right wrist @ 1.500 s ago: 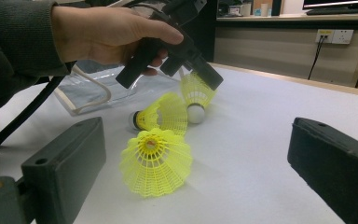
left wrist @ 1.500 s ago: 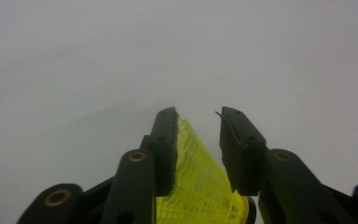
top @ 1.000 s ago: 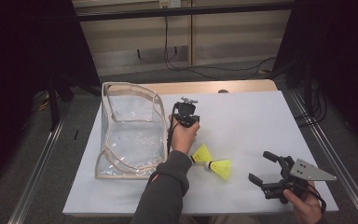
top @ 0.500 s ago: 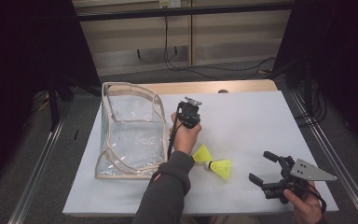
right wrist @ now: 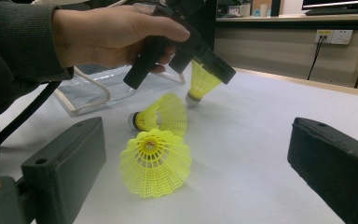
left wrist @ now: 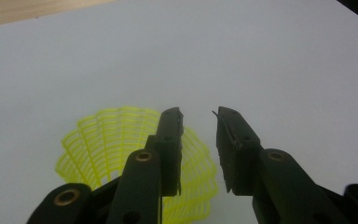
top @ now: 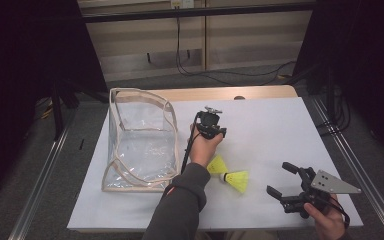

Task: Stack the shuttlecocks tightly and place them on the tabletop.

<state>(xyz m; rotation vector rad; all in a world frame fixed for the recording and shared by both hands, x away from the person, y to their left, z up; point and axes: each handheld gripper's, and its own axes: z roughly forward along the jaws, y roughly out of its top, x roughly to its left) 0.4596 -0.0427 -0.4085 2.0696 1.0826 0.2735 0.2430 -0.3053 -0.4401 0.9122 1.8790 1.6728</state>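
Three yellow shuttlecocks are on or near the white table. Two lie right of the person's left hand, one beside the wrist and the other further right. The third is upright, cork down, under my left gripper. In the left gripper view, one jaw of this gripper sits over the skirt's open mouth and the other at its rim. A narrow gap shows between the jaws. My right gripper is wide open and empty at the front right, facing the nearest shuttlecock.
A clear plastic bag with beige trim stands open on the table's left half, close to the left hand. Metal rails run along both sides of the table, with dark curtains and cables behind it.
The left hand and its gripper have drifted slightly right and toward the person, away from the bag. The right gripper has stayed still.
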